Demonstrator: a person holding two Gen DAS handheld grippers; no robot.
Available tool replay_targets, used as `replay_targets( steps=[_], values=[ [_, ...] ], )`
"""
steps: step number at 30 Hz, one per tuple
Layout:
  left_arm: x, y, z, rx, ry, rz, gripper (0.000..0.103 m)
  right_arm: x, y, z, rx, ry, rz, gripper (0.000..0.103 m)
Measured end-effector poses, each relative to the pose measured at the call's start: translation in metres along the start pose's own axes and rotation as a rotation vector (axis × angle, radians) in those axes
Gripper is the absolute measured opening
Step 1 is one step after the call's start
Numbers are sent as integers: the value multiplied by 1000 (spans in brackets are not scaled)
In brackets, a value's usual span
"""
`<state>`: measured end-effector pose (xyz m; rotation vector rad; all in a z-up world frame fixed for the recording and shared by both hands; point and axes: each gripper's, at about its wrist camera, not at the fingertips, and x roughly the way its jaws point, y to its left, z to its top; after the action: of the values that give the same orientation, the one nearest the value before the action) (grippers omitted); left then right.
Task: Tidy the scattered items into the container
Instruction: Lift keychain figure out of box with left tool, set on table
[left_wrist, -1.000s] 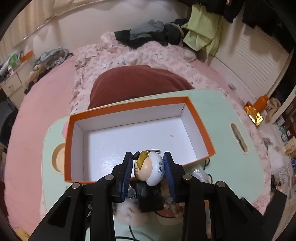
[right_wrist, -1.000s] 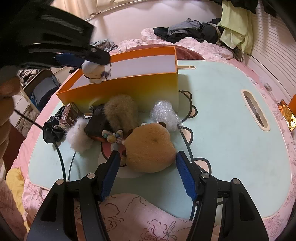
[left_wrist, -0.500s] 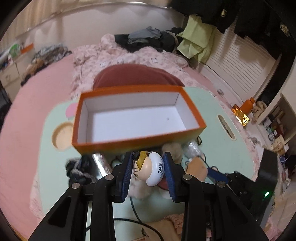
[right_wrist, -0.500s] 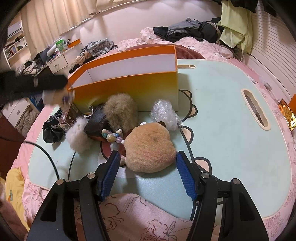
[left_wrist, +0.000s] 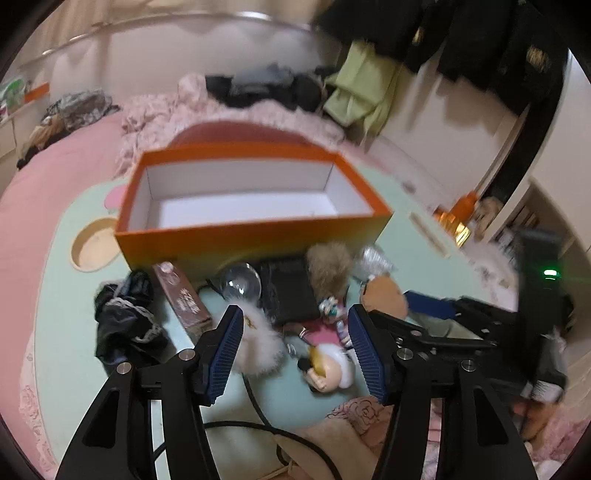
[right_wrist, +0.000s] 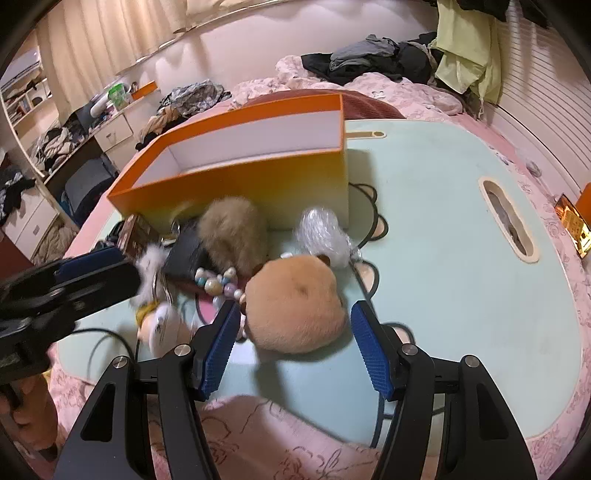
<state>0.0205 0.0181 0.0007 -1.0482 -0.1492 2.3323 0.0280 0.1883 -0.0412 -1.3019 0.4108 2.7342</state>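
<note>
The orange box (left_wrist: 255, 236) with a white, empty inside stands on the mint table (left_wrist: 74, 354); it also shows in the right wrist view (right_wrist: 258, 181). My left gripper (left_wrist: 295, 343) is open, and the small round-headed figure (left_wrist: 328, 369) lies on the table below it, free of the pads; the figure also shows in the right wrist view (right_wrist: 162, 325). My right gripper (right_wrist: 291, 339) is open around the brown plush (right_wrist: 295, 306), not touching it. In front of the box lie a tan fur ball (right_wrist: 232, 229), a white fluffy pompom (left_wrist: 258, 343), a bead string (right_wrist: 218, 284) and a black pouch (left_wrist: 291, 291).
A black cloth bundle (left_wrist: 125, 317), a brown carton (left_wrist: 184, 299), a clear bulb (left_wrist: 240, 284) and crumpled plastic wrap (right_wrist: 321, 236) also lie before the box. A black cable (left_wrist: 258, 398) runs over the table's near edge. The table has a cup hole (left_wrist: 92, 243) and a handle slot (right_wrist: 509, 218).
My left gripper pulled back from above the box to the table's near side and opened. The round-headed figure left its pads and now lies on the table. The right gripper stayed put.
</note>
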Motion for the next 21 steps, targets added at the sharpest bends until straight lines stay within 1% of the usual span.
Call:
replay_targets(
  steps=[2, 3, 4, 6, 7, 8, 10, 14, 16, 21],
  values=[
    [-16, 17, 7, -50, -57, -22, 59, -2, -3, 6, 7, -12, -1, 63],
    [-24, 29, 13, -86, -84, -12, 60, -4, -4, 9, 9, -18, 2, 63],
    [-29, 39, 18, -122, -104, 11, 62, -5, -5, 13, 11, -23, 3, 63],
    [-36, 59, 28, -181, -130, 64, 63, -8, -7, 22, 16, -35, 16, 63],
    [-36, 66, 31, -199, -142, 74, 64, -8, -7, 27, 19, -36, 27, 63],
    [-33, 74, 34, -218, -138, 87, 64, -8, -7, 32, 22, -35, 43, 63],
    [-17, 87, 38, -254, -85, 103, 64, -5, -6, 40, 20, -35, 55, 63],
    [15, 98, 38, -288, -18, 86, 63, 6, -3, 55, 9, -32, 15, 63],
    [26, 99, 41, -292, -6, 85, 64, 13, -1, 60, 13, -24, 9, 63],
    [38, 97, 59, -291, -21, 91, 64, 27, 12, 74, -22, -8, -24, 64]
  ],
)
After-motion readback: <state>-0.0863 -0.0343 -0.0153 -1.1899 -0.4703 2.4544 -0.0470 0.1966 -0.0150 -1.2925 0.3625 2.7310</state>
